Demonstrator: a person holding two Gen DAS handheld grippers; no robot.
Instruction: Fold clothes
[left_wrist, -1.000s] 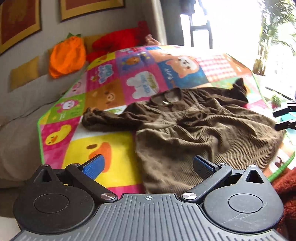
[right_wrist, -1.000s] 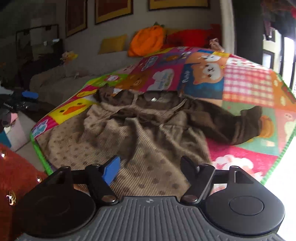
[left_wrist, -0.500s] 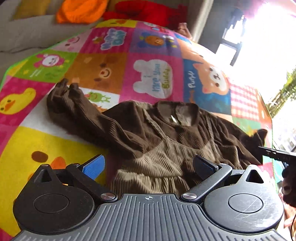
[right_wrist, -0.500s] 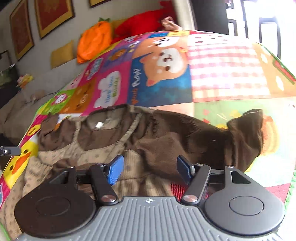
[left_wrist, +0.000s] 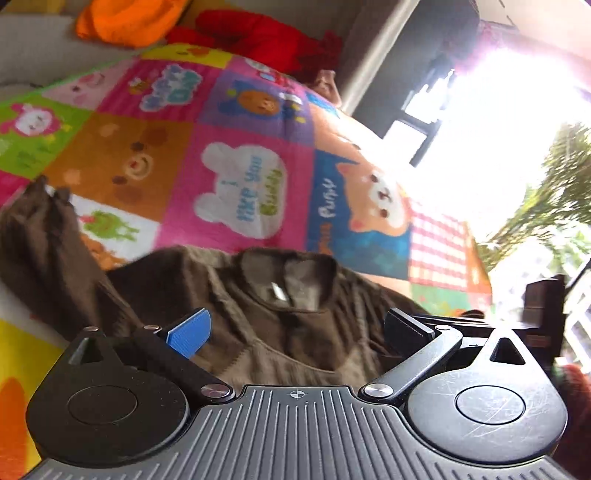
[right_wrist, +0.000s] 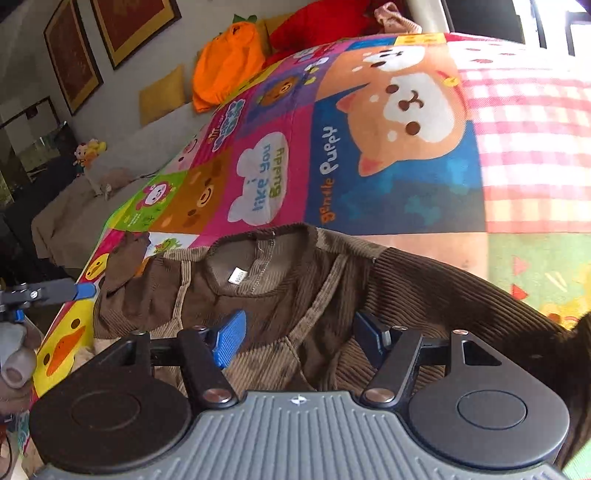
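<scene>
A brown corduroy dress lies flat on a colourful cartoon play mat, its neck opening with a white label facing me. One sleeve stretches left, the other right. My left gripper is open and empty, close over the chest below the collar. My right gripper is open and empty, close over the chest and right shoulder. The other gripper's blue tip shows at the left edge of the right wrist view.
An orange cushion, a red cushion and a yellow cushion lie along the wall beyond the mat. A beige sofa surface borders the mat's left side. Bright windows stand at the right.
Both grippers moved forward and down, from over the skirt to close over the collar and chest. Both stayed open. The dress has not moved.
</scene>
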